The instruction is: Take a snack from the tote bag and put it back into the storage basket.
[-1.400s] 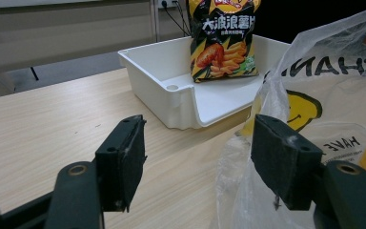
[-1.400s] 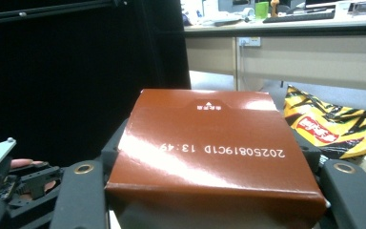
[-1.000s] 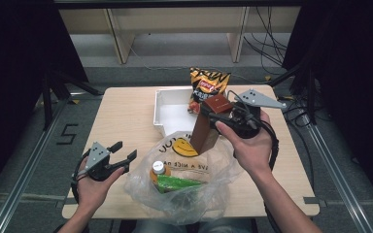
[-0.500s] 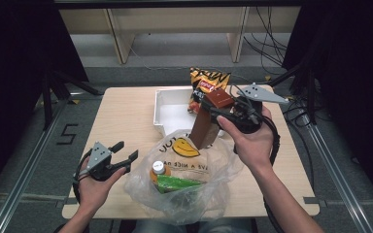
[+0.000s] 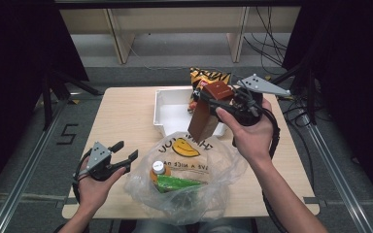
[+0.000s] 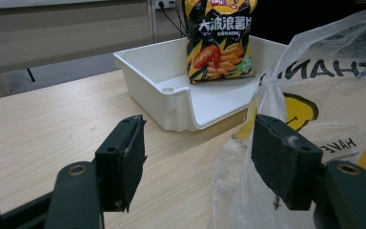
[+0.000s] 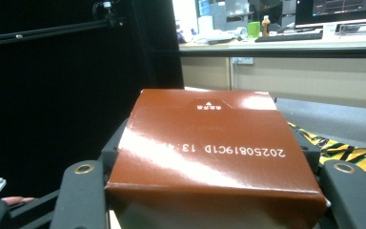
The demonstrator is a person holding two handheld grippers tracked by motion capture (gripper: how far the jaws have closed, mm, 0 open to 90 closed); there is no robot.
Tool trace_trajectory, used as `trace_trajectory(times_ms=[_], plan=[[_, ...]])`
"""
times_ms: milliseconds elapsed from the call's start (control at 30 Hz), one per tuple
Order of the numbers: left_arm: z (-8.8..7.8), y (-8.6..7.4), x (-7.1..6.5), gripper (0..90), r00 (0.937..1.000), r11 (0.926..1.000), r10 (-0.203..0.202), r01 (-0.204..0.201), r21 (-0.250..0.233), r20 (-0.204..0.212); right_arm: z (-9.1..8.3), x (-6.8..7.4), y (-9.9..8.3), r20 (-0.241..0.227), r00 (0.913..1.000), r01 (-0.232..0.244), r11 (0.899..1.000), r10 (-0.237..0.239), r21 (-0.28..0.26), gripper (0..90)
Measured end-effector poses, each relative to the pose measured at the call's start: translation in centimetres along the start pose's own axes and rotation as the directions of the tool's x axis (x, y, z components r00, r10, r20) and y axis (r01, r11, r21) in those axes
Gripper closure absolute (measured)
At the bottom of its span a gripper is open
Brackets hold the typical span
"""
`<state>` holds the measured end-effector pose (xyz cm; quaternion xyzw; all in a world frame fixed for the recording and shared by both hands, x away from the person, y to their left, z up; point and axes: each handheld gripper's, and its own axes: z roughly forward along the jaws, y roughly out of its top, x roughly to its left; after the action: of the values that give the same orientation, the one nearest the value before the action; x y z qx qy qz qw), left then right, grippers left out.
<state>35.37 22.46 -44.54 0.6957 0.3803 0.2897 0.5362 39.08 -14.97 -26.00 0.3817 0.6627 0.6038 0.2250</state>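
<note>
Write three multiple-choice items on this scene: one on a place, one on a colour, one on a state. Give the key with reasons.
1. Where does the snack bag stand?
A. in the white bin
B. in the plastic bag
C. on the floor

2. What colour is the box?
A. green
B. brown
C. white

3. How is the left gripper?
A. shut on the bag
B. open
C. shut on a bottle

Key: A, it stands upright inside the bin; B, its faces are glossy brown; B, the jaws stand apart with nothing pressed between them.
</note>
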Motion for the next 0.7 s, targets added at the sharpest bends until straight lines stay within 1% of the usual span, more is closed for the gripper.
trace_trajectory(times_ms=[33, 67, 133, 200, 233, 267, 300, 333, 400, 433, 467, 567, 633, 667, 700], plan=[[0.0, 0.0, 0.0, 35.5, 1.0000, 1.0000, -0.004, 0.004, 0.000, 0.000, 0.1, -0.1, 0.1, 0.009, 1.0000, 0.000, 1.000, 0.000, 0.001, 38.5], [0.0, 0.0, 0.0, 35.5, 1.0000, 1.0000, 0.000, 0.000, 0.000, 0.000, 0.1, -0.2, 0.2, 0.010, 0.9999, -0.002, 1.000, 0.002, 0.001, 38.5], [0.0, 0.0, 0.0, 35.4, 1.0000, 1.0000, -0.008, 0.008, 0.001, -0.001, 0.3, -0.4, 0.3, 0.012, 0.9999, 0.005, 1.000, -0.004, -0.009, 38.5], [0.0, 0.0, 0.0, 35.5, 1.0000, 1.0000, -0.001, 0.001, 0.001, 0.000, 0.4, -0.6, 0.6, 0.022, 0.9997, -0.007, 1.000, 0.007, -0.003, 38.5], [0.0, 0.0, 0.0, 35.4, 1.0000, 1.0000, -0.002, 0.002, 0.001, -0.001, 0.5, -0.7, 0.8, 0.025, 0.9997, 0.002, 1.000, -0.002, -0.010, 38.5], [-0.1, 0.0, 0.0, 35.5, 1.0000, 0.9999, -0.003, 0.004, 0.011, -0.009, 0.5, -0.8, 0.9, 0.030, 0.9995, 0.001, 1.000, -0.001, -0.010, 38.6], [-0.1, 0.0, 0.0, 35.4, 0.9999, 0.9999, -0.007, 0.007, 0.009, -0.008, 0.5, -0.9, 1.1, 0.032, 0.9995, -0.004, 1.000, 0.004, -0.012, 38.5], [-0.1, 0.0, -0.1, 35.5, 0.9999, 0.9999, -0.008, 0.008, 0.009, -0.008, 0.7, -1.0, 1.2, 0.033, 0.9995, 0.003, 1.000, -0.003, -0.016, 38.6], [-0.1, 0.0, 0.0, 35.4, 0.9999, 0.9999, -0.008, 0.008, 0.007, -0.008, 0.8, -1.2, 1.3, 0.040, 0.9992, 0.001, 1.000, -0.001, -0.016, 38.5], [-0.1, 0.0, 0.0, 35.5, 0.9999, 0.9999, -0.008, 0.008, 0.007, -0.008, 0.8, -1.2, 1.4, 0.043, 0.9990, -0.010, 1.000, 0.011, -0.015, 38.5], [-0.1, 0.0, 0.0, 35.5, 0.9999, 0.9999, -0.008, 0.008, 0.007, -0.009, 0.9, -1.3, 1.4, 0.049, 0.9988, 0.003, 1.000, -0.002, -0.016, 38.5], [-0.1, 0.0, 0.0, 35.5, 0.9999, 0.9999, -0.008, 0.008, 0.008, -0.008, 1.2, -1.7, 1.5, 0.053, 0.9986, 0.008, 1.000, -0.007, -0.018, 38.6], [-0.1, 0.1, 0.0, 35.5, 1.0000, 1.0000, -0.003, 0.003, 0.008, -0.007, 1.3, -1.8, 1.4, 0.058, 0.9983, 0.004, 1.000, -0.003, -0.015, 38.6], [-0.1, 0.0, -0.1, 35.5, 0.9999, 0.9999, -0.008, 0.008, 0.008, -0.006, 1.4, -1.8, 1.4, 0.058, 0.9983, 0.000, 1.000, 0.000, -0.013, 38.5], [-0.1, 0.0, -0.1, 35.5, 0.9999, 0.9999, -0.008, 0.008, 0.009, -0.006, 1.5, -2.0, 1.4, 0.063, 0.9980, 0.008, 1.000, -0.007, -0.011, 38.6]])
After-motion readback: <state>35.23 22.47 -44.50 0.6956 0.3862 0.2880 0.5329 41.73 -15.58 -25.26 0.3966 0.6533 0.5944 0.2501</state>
